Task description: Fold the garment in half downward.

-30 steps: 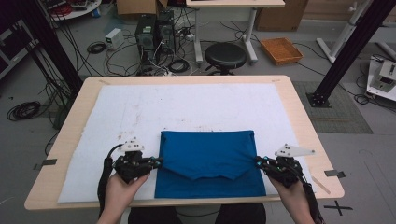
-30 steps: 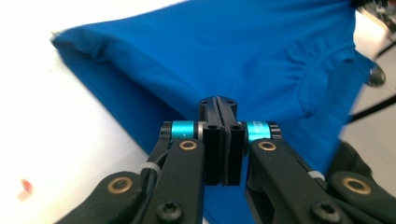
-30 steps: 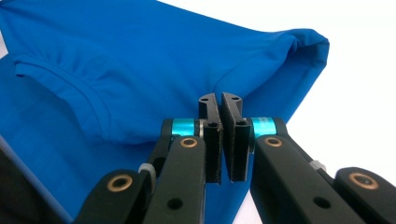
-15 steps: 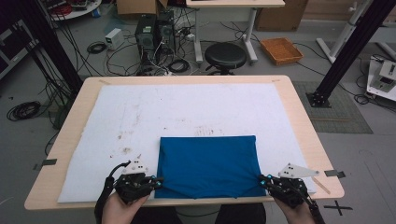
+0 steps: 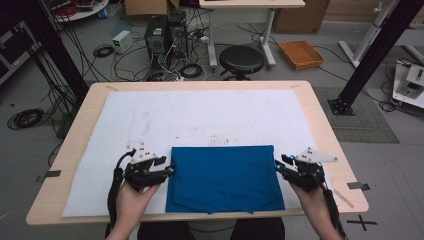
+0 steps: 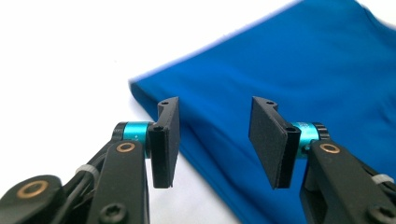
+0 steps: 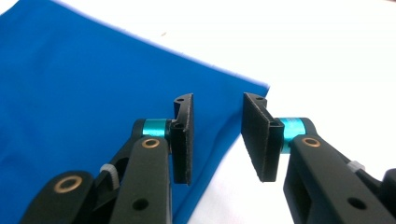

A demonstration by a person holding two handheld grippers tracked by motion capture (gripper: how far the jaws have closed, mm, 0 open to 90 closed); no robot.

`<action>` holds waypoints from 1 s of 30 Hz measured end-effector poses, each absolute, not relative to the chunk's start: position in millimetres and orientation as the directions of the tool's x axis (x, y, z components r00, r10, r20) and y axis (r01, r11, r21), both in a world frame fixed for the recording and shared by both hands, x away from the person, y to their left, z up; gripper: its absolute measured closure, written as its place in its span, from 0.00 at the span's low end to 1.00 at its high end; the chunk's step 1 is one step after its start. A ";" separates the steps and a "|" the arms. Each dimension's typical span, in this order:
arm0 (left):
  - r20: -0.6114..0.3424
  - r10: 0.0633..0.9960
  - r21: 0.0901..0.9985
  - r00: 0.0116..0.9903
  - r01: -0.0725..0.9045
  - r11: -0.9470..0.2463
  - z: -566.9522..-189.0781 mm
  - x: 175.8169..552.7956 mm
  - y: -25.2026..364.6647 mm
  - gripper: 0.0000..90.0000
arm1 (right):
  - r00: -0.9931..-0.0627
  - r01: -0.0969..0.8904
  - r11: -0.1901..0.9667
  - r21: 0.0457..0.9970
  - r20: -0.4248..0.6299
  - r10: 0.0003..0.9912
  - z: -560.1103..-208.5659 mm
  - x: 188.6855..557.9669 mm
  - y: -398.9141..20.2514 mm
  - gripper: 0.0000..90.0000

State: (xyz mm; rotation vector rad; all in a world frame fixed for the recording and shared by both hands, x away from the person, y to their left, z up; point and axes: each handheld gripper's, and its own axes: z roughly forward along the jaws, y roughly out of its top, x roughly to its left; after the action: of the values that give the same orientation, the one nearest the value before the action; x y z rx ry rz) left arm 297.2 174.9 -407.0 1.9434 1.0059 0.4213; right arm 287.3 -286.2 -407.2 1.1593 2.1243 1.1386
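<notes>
While the folded blue cloth (image 5: 224, 179) lies flat near the desk's (image 5: 320, 120) front edge, both grippers flank it. The left gripper's (image 6: 214, 140) fingers have just opened, released beside its left edge. The right gripper's (image 7: 216, 140) fingers have likewise opened, empty, over its right edge.

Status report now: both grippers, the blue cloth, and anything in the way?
Left gripper and right gripper: jaws just opened, nothing between them. Blue cloth folded flat on the white mat, one gripper at each side edge. Nothing in the way.

Grey floor (image 5: 30, 145), tangled cables (image 5: 107, 50), black stool (image 5: 241, 58).
</notes>
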 end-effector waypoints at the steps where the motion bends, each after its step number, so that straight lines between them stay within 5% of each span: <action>1: -0.091 0.784 0.830 0.614 0.481 -0.281 -410.0 313.2 172.9 0.59 | -0.525 0.457 0.291 0.841 -0.009 0.851 -406.5 304.6 -283.3 0.69; 17: -0.062 0.847 0.761 0.529 0.574 -0.303 -446.3 373.1 166.6 0.61 | -0.416 0.652 0.199 0.732 0.125 0.901 -443.8 376.6 -285.6 0.69; 20: -0.043 0.838 0.756 0.544 0.567 -0.329 -446.8 370.3 164.1 0.71 | -0.426 0.657 0.217 0.722 0.118 0.897 -447.6 376.3 -285.6 0.80; 21: -0.045 0.827 0.756 0.560 0.561 -0.338 -446.8 368.3 161.8 0.85 | -0.449 0.654 0.233 0.720 0.122 0.885 -447.1 375.1 -285.1 0.90; 23: -0.027 0.821 0.758 0.571 0.547 -0.355 -446.7 366.5 159.3 0.93 | -0.465 0.641 0.254 0.725 0.103 0.879 -446.3 373.0 -282.4 0.97; 30: -0.024 0.824 0.774 0.565 0.532 -0.343 -445.5 372.5 160.3 0.96 | -0.478 0.604 0.261 0.753 0.080 0.875 -444.4 377.3 -283.9 0.98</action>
State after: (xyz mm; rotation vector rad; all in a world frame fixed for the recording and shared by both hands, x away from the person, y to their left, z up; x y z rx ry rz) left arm 372.5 160.3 -445.5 2.0313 1.0847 0.4846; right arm 377.3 -283.9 -444.4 1.3505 2.1843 1.0605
